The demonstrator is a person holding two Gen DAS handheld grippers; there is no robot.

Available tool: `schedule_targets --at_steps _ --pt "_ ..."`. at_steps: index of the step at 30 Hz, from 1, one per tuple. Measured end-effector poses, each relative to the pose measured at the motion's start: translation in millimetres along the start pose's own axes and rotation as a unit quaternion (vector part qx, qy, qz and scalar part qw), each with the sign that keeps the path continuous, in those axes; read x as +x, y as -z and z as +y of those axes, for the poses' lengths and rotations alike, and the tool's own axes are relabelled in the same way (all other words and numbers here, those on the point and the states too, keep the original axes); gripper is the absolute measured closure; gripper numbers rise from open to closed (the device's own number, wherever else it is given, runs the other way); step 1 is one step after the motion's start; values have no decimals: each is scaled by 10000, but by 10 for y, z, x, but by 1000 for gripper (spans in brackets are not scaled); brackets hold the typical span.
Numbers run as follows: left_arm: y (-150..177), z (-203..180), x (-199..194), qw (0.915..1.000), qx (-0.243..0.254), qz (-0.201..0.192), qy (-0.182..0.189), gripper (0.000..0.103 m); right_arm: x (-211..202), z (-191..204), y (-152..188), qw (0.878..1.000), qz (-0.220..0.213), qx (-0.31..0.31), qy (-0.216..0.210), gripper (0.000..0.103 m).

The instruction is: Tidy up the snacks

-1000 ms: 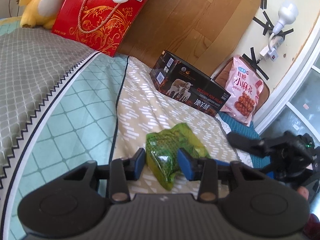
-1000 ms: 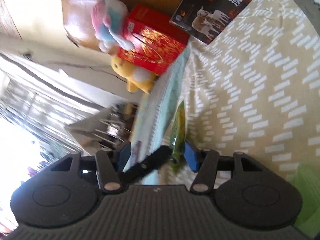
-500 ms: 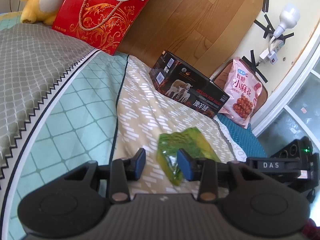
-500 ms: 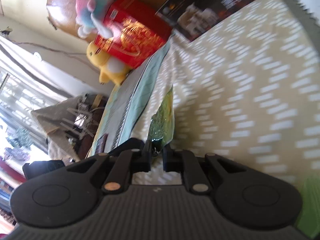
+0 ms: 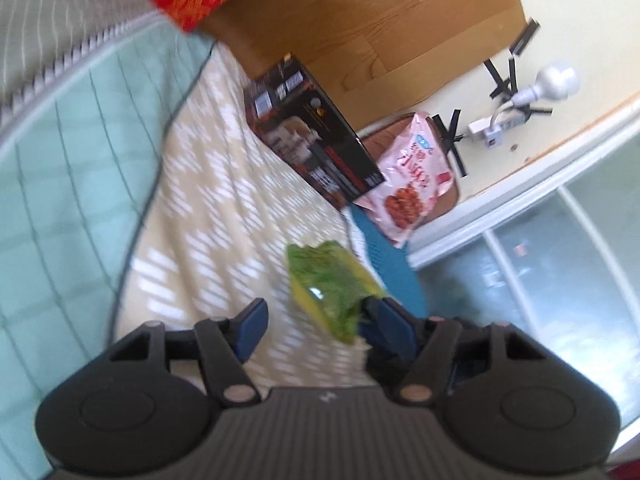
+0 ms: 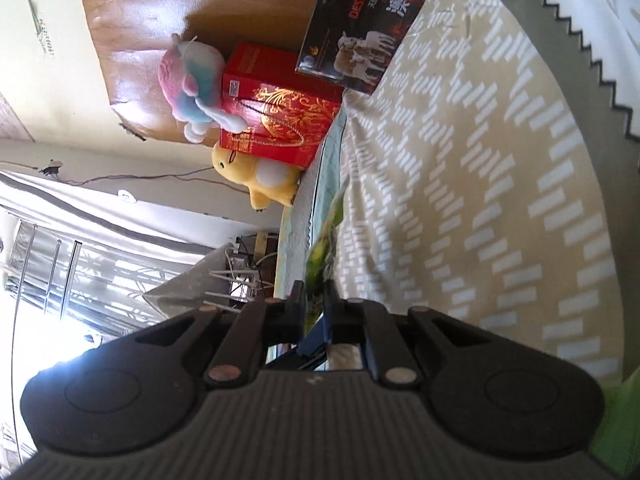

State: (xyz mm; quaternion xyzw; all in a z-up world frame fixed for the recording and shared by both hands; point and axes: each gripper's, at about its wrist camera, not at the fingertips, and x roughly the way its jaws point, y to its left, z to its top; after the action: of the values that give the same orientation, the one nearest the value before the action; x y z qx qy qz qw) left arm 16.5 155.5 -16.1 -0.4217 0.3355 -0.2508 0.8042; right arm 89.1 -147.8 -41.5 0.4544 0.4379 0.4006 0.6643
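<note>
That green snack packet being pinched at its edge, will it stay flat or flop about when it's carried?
Probably floppy: the green snack packet is thin crinkled film, seen edge-on between the right gripper fingers. It looks light, as a pinch on one edge holds it. The left gripper is opening, so it may sag.
</note>
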Motion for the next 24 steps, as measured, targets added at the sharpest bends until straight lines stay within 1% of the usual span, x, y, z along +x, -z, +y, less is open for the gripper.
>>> schedule_targets --at_steps 3,5,6,7,8,12,15,16,17,19,21,24 --pt "20 -7 79 9994 -239 81 243 41 -11 17 38 9999 71 -15 -119 92" --pt "30 -13 142 9985 -350 128 392 45 -18 15 55 9997 121 0 -194 92" --pt "34 -10 182 9978 -415 165 482 49 -18 12 65 9997 145 -11 -192 92" --pt "37 -4 216 9975 -462 189 504 61 -23 10 75 9997 157 -37 -168 92" --pt "36 5 237 9976 -479 204 463 66 -31 7 82 9998 151 -64 -149 92" --pt "39 93 258 9960 -689 247 508 71 -54 -1 99 9996 152 -212 65 92" --pt "47 169 256 9955 -822 276 392 75 -31 40 125 9977 181 -522 387 88" --pt "46 200 256 9950 -870 287 393 79 -29 51 128 9964 172 -626 537 87" --pt "41 230 244 9944 -920 291 427 81 -36 49 126 9954 159 -705 624 83" --pt "32 256 237 9939 -948 312 463 82 -67 35 115 9946 91 -764 693 82" --pt "28 268 248 9939 -939 339 466 84 -97 3 85 9953 26 -682 692 81" --pt "27 289 255 9936 -934 375 506 83 -88 -22 34 9957 -21 -586 714 81"
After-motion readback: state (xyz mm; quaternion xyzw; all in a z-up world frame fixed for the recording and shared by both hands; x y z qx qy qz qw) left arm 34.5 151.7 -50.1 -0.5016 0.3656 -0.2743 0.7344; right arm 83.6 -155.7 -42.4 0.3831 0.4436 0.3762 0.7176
